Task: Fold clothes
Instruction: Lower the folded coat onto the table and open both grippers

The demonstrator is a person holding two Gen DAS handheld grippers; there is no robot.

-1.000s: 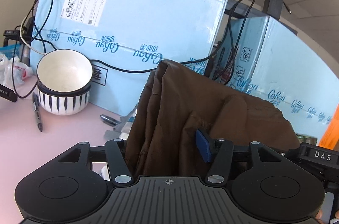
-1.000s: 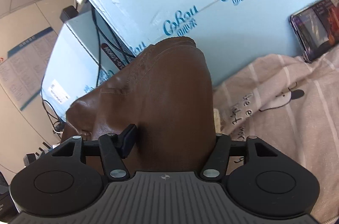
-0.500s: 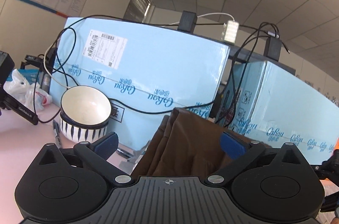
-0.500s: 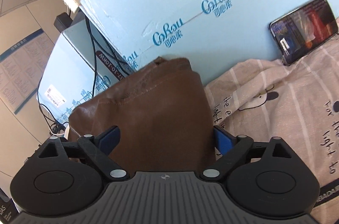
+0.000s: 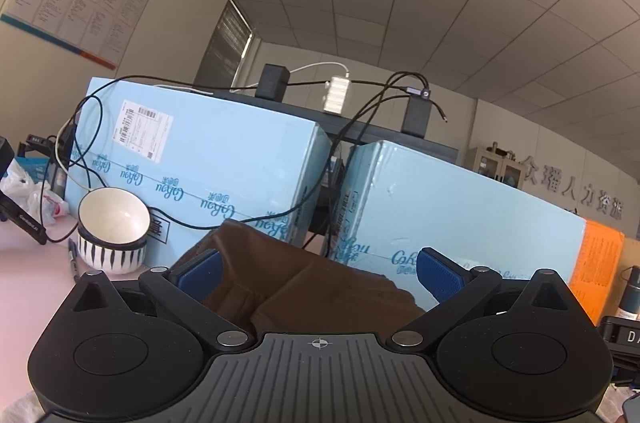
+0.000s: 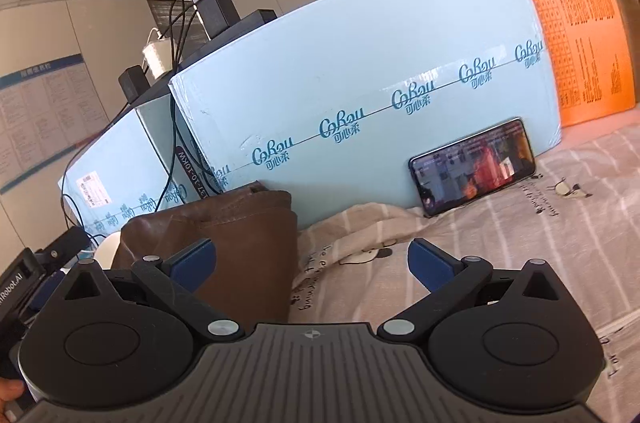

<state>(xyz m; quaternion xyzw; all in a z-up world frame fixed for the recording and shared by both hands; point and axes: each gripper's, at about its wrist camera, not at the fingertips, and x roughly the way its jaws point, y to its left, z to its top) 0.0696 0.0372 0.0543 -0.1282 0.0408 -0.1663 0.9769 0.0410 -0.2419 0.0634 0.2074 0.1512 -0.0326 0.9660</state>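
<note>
we see a pink tabletop [image 5: 24,275] at the left and a striped beige cloth [image 6: 520,243] covering the surface at the right. light blue cartons [image 5: 224,167] stand along the far side under a tiled ceiling, with cables and chargers on top. a white bowl [image 5: 114,219] sits stacked in a black-striped one near the left carton; a phone [image 6: 472,165] leans against the right carton. our left gripper [image 5: 318,273] and right gripper [image 6: 312,261] both have their blue pads spread wide, holding nothing. the folded brown garment [image 6: 240,243] lies between them, near the cartons. its near edge is hidden behind the gripper bodies, so we cannot tell how neatly it lies.
</note>
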